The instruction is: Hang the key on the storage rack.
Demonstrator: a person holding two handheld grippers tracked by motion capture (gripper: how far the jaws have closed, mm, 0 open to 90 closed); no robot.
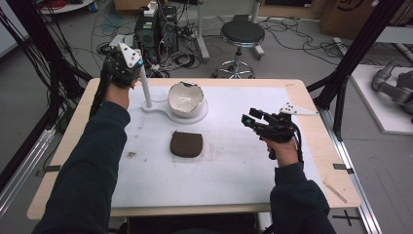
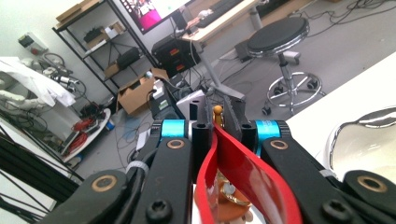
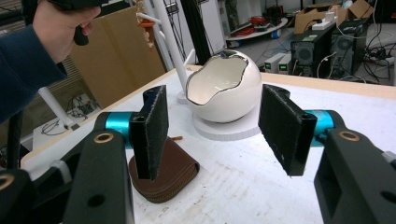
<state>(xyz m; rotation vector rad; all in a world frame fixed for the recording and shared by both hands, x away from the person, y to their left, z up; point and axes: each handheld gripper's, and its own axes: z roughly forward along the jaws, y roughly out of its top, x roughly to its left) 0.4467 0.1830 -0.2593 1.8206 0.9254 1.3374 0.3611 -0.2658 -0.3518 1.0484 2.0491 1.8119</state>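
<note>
Bench (image 1: 234, 170), white mat on top. Egg-shaped bowl (image 1: 185, 99) on stand at 12 o'clock; brown pouch (image 1: 186, 144) at centre. Right hand-held gripper (image 1: 253, 120) at 3 o'clock, jaws apart, empty. Left hand-held gripper (image 2: 215, 122) at 11 o'clock (raised beside the white post (image 1: 145, 88)) clamps red strap (image 2: 233, 163).

Red strap (image 2: 243, 172) cut off by the bottom edge, gold charm (image 2: 217, 111) mostly hidden between the jaws, brown zip pouch (image 3: 163, 179) partly hidden behind a jaw pad.
</note>
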